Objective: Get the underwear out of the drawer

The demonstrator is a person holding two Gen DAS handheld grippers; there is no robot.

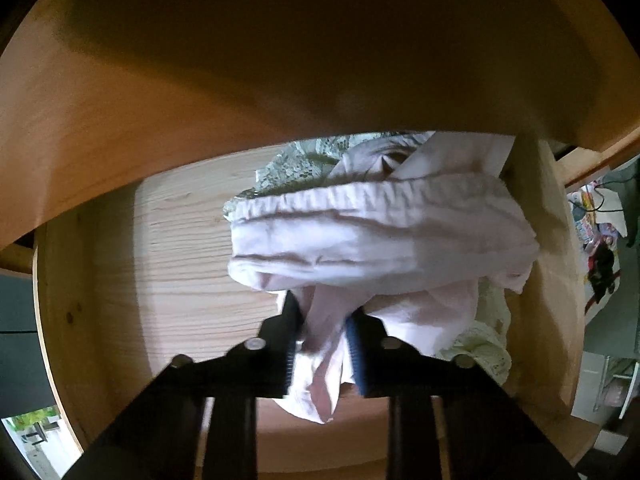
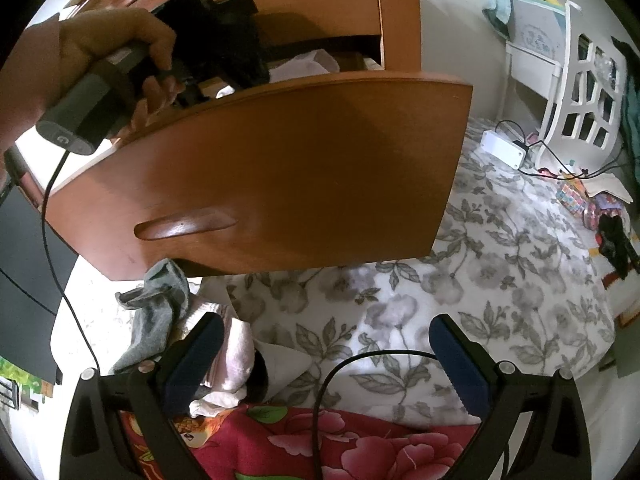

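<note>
The left gripper (image 1: pixel 325 344) is pinched on a fold of the pale pink underwear (image 1: pixel 380 236), its ribbed pads pressed against the cloth from both sides. A loose tail of the fabric hangs down between the fingers toward the camera, while the gathered waistband bulges just beyond the fingertips. The grip takes a low fold, probably because that was the nearest edge to reach from above. Under and behind the pink piece lie a cream lace garment (image 1: pixel 486 344) to the gripper's right and a patterned one (image 1: pixel 288 168) farther in. All rest on the floor of the wooden drawer (image 1: pixel 180 248), crowded against its right wall, so the underwear is not yet out.

The right gripper (image 2: pixel 326 356) hangs spread wide and empty over a flowered bedspread (image 2: pixel 480 280), likely waiting clear of the work. Just beside its left finger lie a grey cloth (image 2: pixel 160 308) and a pink one (image 2: pixel 236 356). Beyond stands the open drawer's front panel (image 2: pixel 280 168), and past it a hand (image 2: pixel 120 40) holds the other tool down into the drawer.
</note>
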